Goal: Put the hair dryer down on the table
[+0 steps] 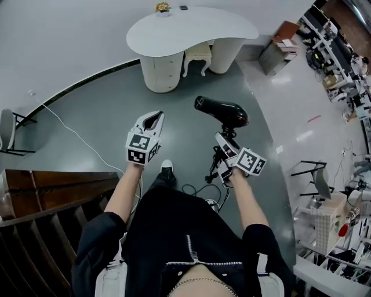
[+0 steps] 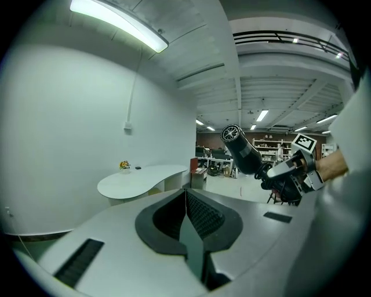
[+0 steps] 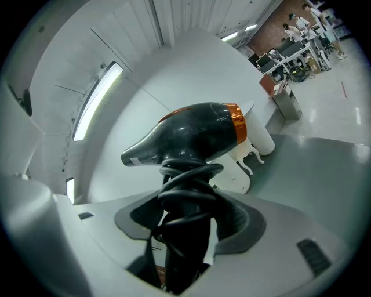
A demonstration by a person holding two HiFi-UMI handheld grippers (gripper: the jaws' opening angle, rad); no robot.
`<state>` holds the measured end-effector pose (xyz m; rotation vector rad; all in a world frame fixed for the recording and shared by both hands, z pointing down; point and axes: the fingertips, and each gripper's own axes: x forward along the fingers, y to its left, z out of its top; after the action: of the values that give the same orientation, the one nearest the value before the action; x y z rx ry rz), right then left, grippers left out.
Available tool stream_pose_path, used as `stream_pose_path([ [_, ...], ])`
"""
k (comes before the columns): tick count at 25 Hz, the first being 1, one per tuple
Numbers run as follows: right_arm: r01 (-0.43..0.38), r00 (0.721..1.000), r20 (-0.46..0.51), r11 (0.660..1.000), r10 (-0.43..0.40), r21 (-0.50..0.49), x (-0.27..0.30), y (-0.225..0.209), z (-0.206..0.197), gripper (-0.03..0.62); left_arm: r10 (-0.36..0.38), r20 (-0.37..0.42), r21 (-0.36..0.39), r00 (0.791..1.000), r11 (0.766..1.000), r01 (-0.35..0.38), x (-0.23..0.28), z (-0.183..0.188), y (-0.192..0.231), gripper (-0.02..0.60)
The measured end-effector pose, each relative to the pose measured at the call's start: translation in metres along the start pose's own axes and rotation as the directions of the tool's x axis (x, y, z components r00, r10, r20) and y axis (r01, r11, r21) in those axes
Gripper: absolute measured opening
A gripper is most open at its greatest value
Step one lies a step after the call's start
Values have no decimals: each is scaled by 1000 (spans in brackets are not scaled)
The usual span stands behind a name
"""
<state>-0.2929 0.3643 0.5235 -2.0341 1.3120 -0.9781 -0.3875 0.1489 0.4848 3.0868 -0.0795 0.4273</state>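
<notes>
One white curved table (image 1: 191, 32) stands across the floor. Black hair dryer (image 1: 223, 111) hangs in air well short of the table, not on it. Right gripper (image 1: 225, 144) is clamped tight on the dryer's handle, w/ cord (image 3: 185, 191) wound round it. Left gripper (image 1: 153, 120), also short of the table, has jaws together, nothing btwn. Tiny flowers (image 1: 163, 7) sit on the table's far edge.

Person wearing black short-sleeved top (image 1: 162, 226), silver zip (image 1: 192, 256) running down front, thin chain (image 1: 194, 282) showing below. Left gripper (image 1: 154, 119), right gripper (image 1: 224, 140) wearing pale grey shells, dark ribbed fingers (image 2: 204, 218), black-and-white marker cubes (image 1: 141, 148).
</notes>
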Motion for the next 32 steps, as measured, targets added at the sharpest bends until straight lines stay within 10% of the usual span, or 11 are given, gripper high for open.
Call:
stream_pose_path([
  [32,1,1000,15,999,-2,45,207,-93,199,265,-32,-32,7,999,999,32,270,76,122,21],
])
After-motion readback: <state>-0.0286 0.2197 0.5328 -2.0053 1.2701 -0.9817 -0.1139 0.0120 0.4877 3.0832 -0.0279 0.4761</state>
